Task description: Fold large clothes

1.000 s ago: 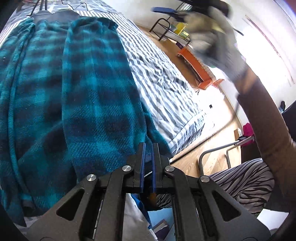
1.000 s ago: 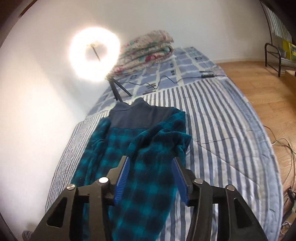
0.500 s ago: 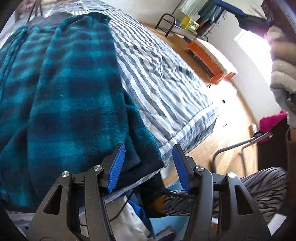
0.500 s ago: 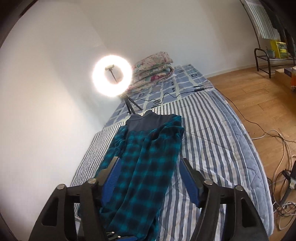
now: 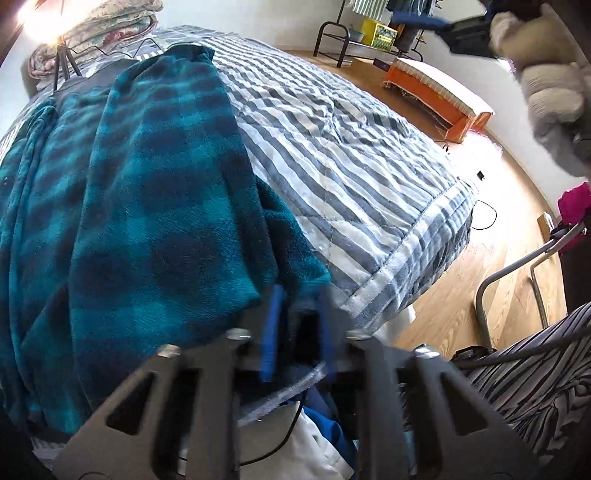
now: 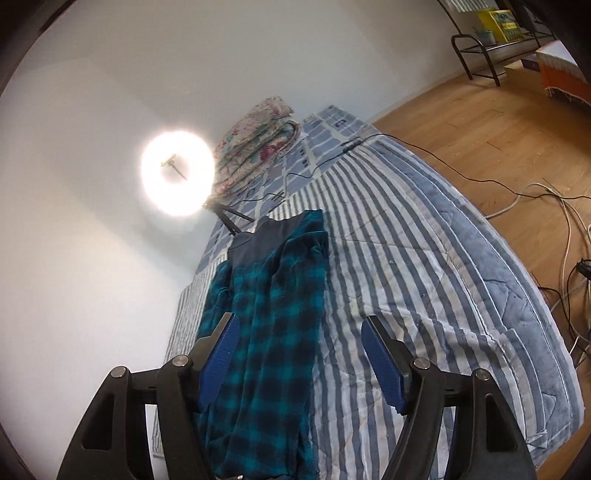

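A large teal and dark plaid fleece garment [image 5: 140, 192] with a grey band at its far end lies lengthwise on the striped bed, one side folded over. It also shows in the right wrist view [image 6: 273, 325]. My left gripper [image 5: 299, 332] is at the garment's near hem corner, motion-blurred, its blue pads narrowed around the hem edge; whether the cloth is gripped is unclear. My right gripper [image 6: 303, 362] is open and empty, held high above the garment's near end. It appears at the top right of the left wrist view [image 5: 461, 26].
The grey and white striped bed cover [image 5: 351, 155] ends at a near corner. A ring light on a tripod [image 6: 177, 171] and folded floral quilts [image 6: 255, 136] are at the bed's far end. Cables [image 6: 565, 221], an orange box [image 5: 436, 96] and a rack lie on the wood floor.
My left gripper opened, dropped to the hem corner and is closing there. My right gripper has lifted up and back, staying open.
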